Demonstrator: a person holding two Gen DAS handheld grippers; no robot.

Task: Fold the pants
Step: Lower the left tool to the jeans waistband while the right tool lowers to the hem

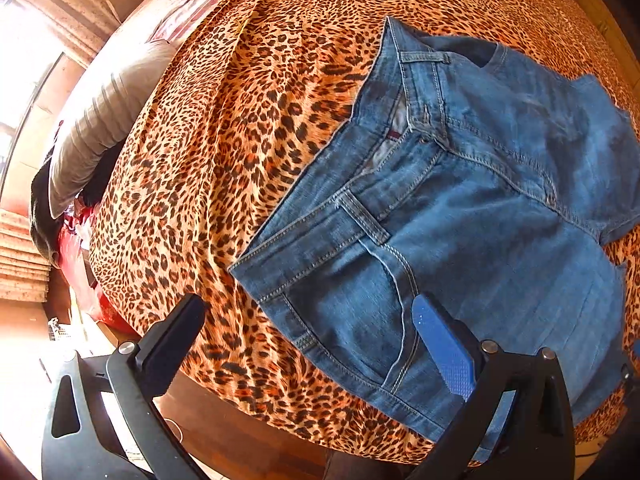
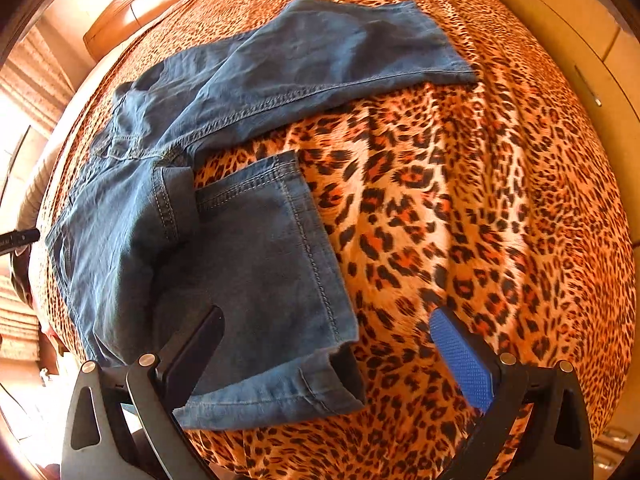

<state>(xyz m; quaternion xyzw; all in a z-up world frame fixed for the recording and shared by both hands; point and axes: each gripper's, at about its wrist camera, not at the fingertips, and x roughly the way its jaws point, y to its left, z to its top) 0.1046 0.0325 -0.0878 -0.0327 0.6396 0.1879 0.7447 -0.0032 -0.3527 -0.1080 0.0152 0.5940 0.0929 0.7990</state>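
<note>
Blue denim pants (image 1: 460,208) lie on a bed with a leopard-print cover (image 1: 224,140). In the left wrist view the waistband and front pocket face me; my left gripper (image 1: 308,320) is open above the waist corner near the bed's edge, holding nothing. In the right wrist view the pants (image 2: 248,264) show both legs: the far leg stretches to the right, and the near leg is doubled back so its hem lies by the crotch. My right gripper (image 2: 328,332) is open above the near leg's folded end, empty.
A grey pillow (image 1: 104,120) and pink bedding (image 1: 184,4) lie at the bed's left end. Red and black items (image 1: 80,248) sit beside the bed, low left. A wooden headboard (image 2: 136,8) and a cream wardrobe (image 2: 580,60) border the bed.
</note>
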